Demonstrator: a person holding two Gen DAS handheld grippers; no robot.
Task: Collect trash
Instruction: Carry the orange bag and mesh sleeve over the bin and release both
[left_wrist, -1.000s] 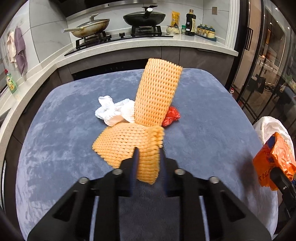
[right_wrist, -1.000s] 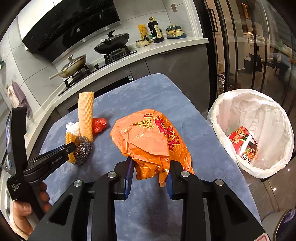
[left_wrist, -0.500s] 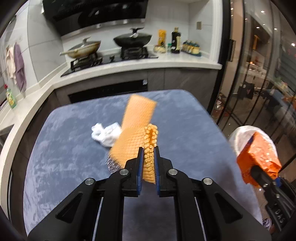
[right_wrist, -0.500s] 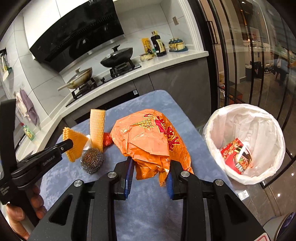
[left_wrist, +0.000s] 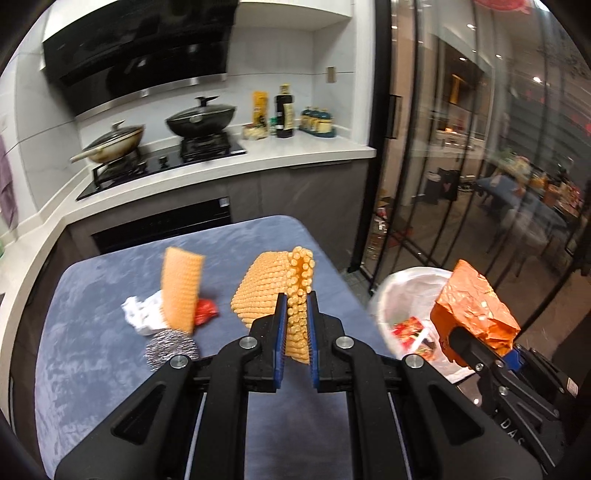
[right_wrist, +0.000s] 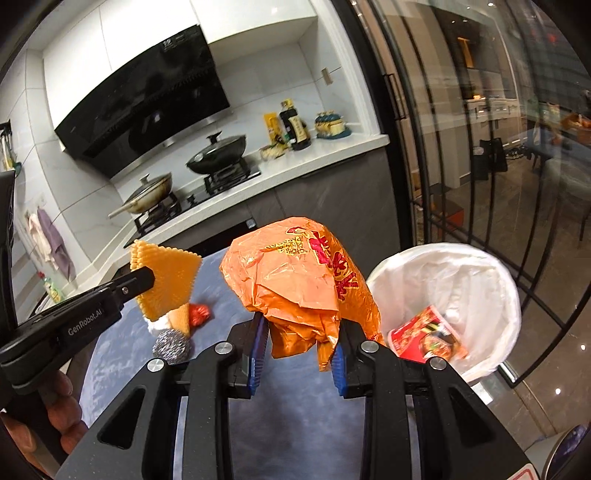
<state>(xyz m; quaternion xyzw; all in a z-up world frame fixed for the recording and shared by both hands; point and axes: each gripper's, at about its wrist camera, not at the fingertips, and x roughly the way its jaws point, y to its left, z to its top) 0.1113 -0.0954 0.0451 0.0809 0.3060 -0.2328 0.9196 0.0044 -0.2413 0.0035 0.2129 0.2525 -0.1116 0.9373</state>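
My left gripper (left_wrist: 295, 325) is shut on a folded piece of orange foam fruit netting (left_wrist: 275, 291), held in the air above the blue-grey table (left_wrist: 92, 369). The right wrist view shows that netting (right_wrist: 166, 280) pinched at the left gripper's tip (right_wrist: 142, 280). My right gripper (right_wrist: 299, 339) is shut on a crumpled orange plastic bag (right_wrist: 295, 280), lifted beside the white-lined trash bin (right_wrist: 476, 280); the bag (left_wrist: 476, 306) appears at the right of the left wrist view, in front of the bin (left_wrist: 399, 295). On the table lie a second orange netting piece (left_wrist: 181, 288), white tissue (left_wrist: 140, 317), a red wrapper (left_wrist: 205, 312) and a steel scourer (left_wrist: 171, 350).
A red noodle packet (right_wrist: 428, 336) lies inside the bin. Behind the table runs a white counter (left_wrist: 295, 151) with a hob, a wok (left_wrist: 201, 118) and a pan (left_wrist: 114, 142), bottles and jars. Black-framed glass doors (left_wrist: 461, 166) stand at the right. A hand (right_wrist: 55, 406) holds the left gripper.
Both grippers rose and swung right toward the bin. The left one lifted the netting off the table, uncovering the scourer; the second netting piece stayed behind. The bag stayed gripped.
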